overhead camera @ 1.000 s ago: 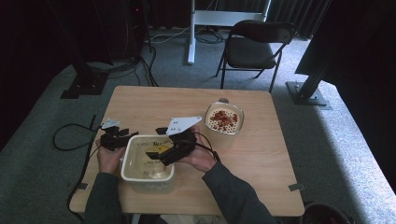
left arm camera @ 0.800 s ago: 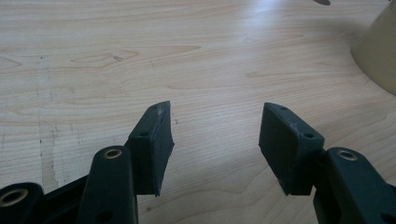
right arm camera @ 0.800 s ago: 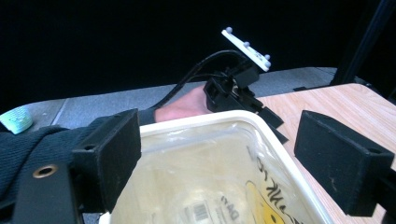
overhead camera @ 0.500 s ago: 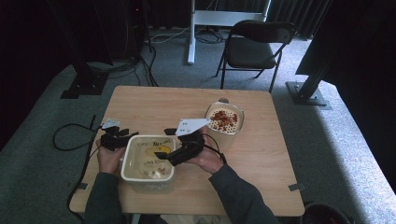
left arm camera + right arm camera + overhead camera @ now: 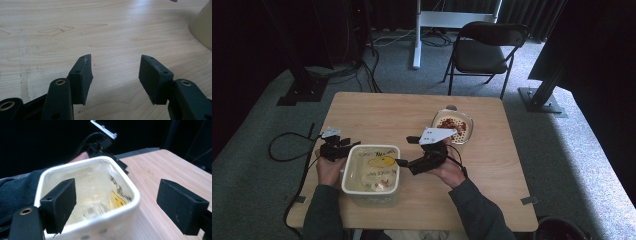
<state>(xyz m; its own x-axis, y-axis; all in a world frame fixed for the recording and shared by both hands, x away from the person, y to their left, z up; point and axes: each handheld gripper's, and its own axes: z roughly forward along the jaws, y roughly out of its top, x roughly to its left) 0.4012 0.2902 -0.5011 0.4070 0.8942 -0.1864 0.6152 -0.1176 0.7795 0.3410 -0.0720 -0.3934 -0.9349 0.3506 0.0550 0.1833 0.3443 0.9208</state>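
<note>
Tub (image 5: pixel 371 172): white, square, near the desk's (image 5: pixel 377 110) front-left edge, between both grippers.
Left gripper (image 5: pixel 353 145): jaws released, empty, by the tub's far-left corner.
Right gripper (image 5: pixel 401 162): jaws spread, straddling the rim.
Risk: a one-sided rim pinch may tip it.

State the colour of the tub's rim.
White; the tub shows it best in the right gripper view.

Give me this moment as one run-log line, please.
left tool: open, beside tub | right tool: open at tub rim | bowl: untouched
</note>
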